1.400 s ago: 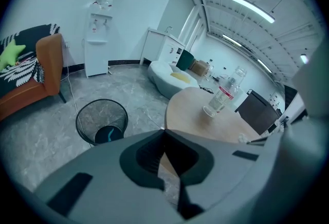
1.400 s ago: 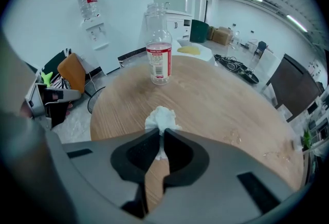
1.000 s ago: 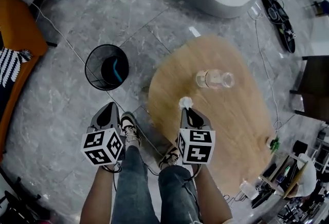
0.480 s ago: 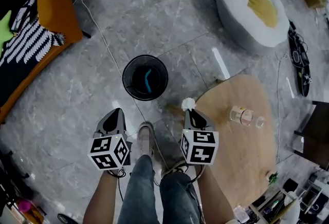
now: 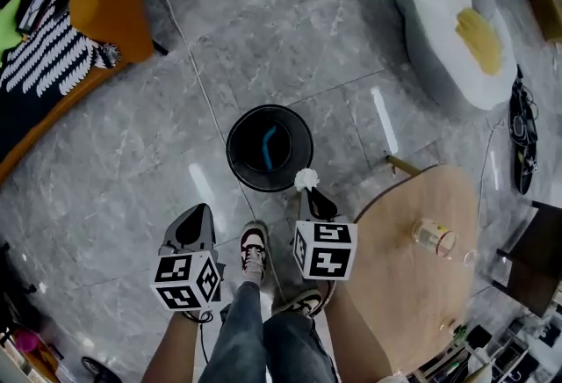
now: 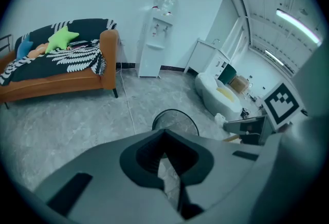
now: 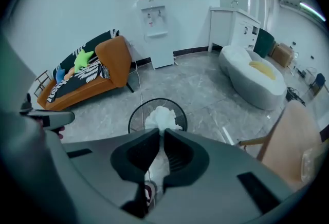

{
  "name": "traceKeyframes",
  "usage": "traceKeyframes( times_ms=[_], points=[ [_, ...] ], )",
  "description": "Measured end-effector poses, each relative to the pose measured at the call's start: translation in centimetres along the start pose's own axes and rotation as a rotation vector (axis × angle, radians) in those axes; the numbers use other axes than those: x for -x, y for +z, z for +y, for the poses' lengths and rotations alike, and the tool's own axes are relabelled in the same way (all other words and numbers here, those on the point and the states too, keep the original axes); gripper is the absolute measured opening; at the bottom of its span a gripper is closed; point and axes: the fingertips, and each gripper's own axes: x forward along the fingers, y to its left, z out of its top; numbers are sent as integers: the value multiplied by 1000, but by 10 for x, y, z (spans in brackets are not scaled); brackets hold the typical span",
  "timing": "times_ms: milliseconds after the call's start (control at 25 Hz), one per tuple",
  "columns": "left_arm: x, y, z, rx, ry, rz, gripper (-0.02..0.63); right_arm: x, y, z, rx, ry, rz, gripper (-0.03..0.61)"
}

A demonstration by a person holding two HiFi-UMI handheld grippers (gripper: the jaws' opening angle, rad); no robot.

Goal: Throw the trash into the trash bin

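A crumpled white tissue sticks out past the tip of my right gripper, which is shut on it at the near rim of the black mesh trash bin. In the right gripper view the tissue shows in front of the bin. A blue curved item lies inside the bin. My left gripper hangs to the left of the person's shoe, shut with nothing in it; in its own view the jaws meet and the bin lies ahead.
A round wooden table with a clear plastic bottle on it stands at the right. An orange sofa is at the upper left, a white beanbag at the upper right. A cable runs across the grey floor.
The view has swung left, off the table and onto the bin. My right gripper has carried the tissue from the table's edge to the bin's near rim. My left gripper moved along with it.
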Motion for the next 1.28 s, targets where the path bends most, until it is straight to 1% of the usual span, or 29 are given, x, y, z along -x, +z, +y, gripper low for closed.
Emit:
traceKeyframes(
  times_ms=[120,240,480,680,720,760,840,1040,1280],
  points=[
    [-18,-12,18,36,14,6,-9,-43,-9,8,11,12,39,31],
    [-32,-22,37,72,36,13,-9,-78,-15,14,55,8,66,31],
    [-35,-17,70,119,76,-10,-9,-117,-14,27,131,14,99,31],
    [-23,-14,87,175,120,-31,-9,-121,-9,32,148,12,93,34],
    [-21,-13,88,180,123,-33,-9,-121,-8,33,144,17,87,45],
    [-19,-13,88,182,123,-33,-9,-120,-6,34,135,26,81,76],
    [-16,-15,88,179,121,-32,-9,-120,-5,37,112,43,75,157],
    [-15,-21,84,165,116,-26,-9,-109,-4,31,69,40,54,166],
    [-13,-18,69,139,103,-32,-9,-87,-7,18,49,36,33,164]
  ],
)
